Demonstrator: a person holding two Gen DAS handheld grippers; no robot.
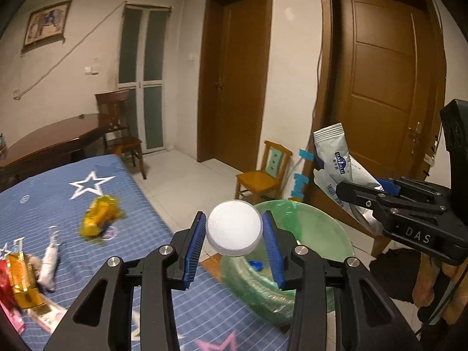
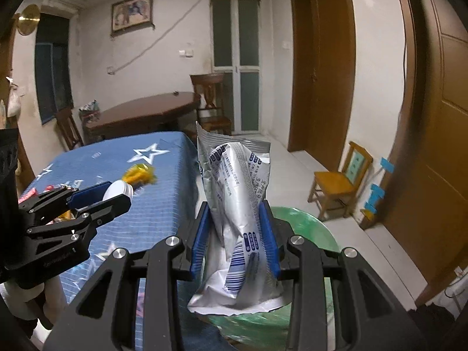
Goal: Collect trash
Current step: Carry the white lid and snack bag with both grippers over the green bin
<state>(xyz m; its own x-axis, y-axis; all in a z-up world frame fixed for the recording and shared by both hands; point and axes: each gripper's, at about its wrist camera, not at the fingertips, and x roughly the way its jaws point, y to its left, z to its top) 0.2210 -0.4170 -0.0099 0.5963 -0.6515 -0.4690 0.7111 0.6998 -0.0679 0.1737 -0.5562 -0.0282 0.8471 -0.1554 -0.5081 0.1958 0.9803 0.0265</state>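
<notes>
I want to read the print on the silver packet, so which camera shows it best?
The right wrist view: the silver packet stands close and central, clamped in the right gripper, print facing the lens. The left wrist view shows it smaller, off to the right edge, logo side only.

White round cap held flat-face-up w/ green-lined bin just beyond. Crumpled silver-blue pouch upright over bin. Yellow wrapper & other wrappers on bed.

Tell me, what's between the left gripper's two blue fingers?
A white round lid, pinched between the fingers above the green bin. The left wrist view shows it.
</notes>
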